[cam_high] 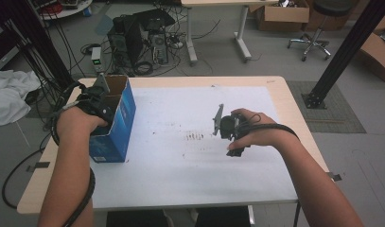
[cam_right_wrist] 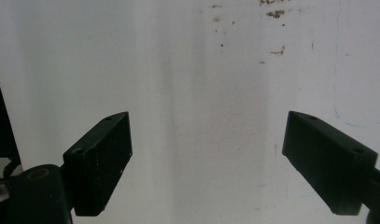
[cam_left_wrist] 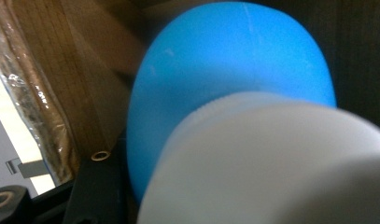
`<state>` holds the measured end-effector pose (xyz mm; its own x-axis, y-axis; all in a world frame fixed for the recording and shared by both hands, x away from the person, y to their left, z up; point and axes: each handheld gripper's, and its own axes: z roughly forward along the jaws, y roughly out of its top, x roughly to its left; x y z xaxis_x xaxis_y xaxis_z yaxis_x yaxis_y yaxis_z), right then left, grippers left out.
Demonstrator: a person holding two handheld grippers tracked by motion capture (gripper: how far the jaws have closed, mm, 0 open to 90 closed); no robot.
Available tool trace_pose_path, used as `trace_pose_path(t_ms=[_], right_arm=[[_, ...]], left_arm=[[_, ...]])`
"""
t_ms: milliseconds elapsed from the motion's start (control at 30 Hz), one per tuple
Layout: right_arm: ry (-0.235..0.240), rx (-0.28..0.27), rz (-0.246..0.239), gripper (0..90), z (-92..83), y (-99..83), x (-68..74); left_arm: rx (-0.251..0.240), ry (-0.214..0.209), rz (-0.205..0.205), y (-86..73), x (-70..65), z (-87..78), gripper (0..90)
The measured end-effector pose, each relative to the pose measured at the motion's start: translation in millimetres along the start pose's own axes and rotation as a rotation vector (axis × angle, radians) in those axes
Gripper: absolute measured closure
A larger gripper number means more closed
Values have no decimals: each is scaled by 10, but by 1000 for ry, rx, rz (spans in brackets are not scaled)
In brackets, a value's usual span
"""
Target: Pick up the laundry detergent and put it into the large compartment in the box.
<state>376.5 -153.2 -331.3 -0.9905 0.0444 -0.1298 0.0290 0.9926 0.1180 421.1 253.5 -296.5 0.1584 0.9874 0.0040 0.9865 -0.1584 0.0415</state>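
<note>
Left claw (cam_high: 101, 97), lowered into the open blue box (cam_high: 115, 124), is clamped on a blue bottle (cam_left_wrist: 229, 70) with a white cap (cam_left_wrist: 271, 163). Right claw (cam_right_wrist: 208, 161) hangs over the white desk (cam_high: 180, 170), jaws wide apart and holding nothing.

the box (cam_high: 115, 124) is cardboard, printed glossy blue outside and raw matt brown inside, with a strip of shiny clear tape (cam_left_wrist: 26, 100) along one flap. the bottle (cam_left_wrist: 225, 79) in it looks like smooth blue plastic with a soft sheen; its white cap (cam_left_wrist: 271, 163) is matt plastic, finely ridged at the rim. the table (cam_high: 275, 85) has a pale wood-look edge under a white, matt sheet (cam_high: 180, 175), speckled with rusty marks. the right gripper (cam_right_wrist: 208, 161) has matt black plastic jaws.
</note>
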Motion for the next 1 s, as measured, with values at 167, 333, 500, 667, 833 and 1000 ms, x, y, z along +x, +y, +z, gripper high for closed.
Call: trace_pose_path(t_ms=[167,333,500,667,833,1000], right_arm=[[-2,2,2,160,-3,-9,6],[-4,2,6,160,-13,-24,8],[-6,0,9,160,-23,-31,8],[-4,-1,7,160,-20,-27,5],[-5,-3,7,160,-20,-18,5],[-5,-4,7,160,-29,-17,6]], left_arm=[[11,9,-1,11,-12,1,413],[11,10,-7,11,-17,1,410],[4,1,-12,7,-12,-6,401],[0,-13,-24,9,-8,-47,347],[-11,-1,-15,11,-13,-93,336],[-14,6,-5,14,-35,-145,327]])
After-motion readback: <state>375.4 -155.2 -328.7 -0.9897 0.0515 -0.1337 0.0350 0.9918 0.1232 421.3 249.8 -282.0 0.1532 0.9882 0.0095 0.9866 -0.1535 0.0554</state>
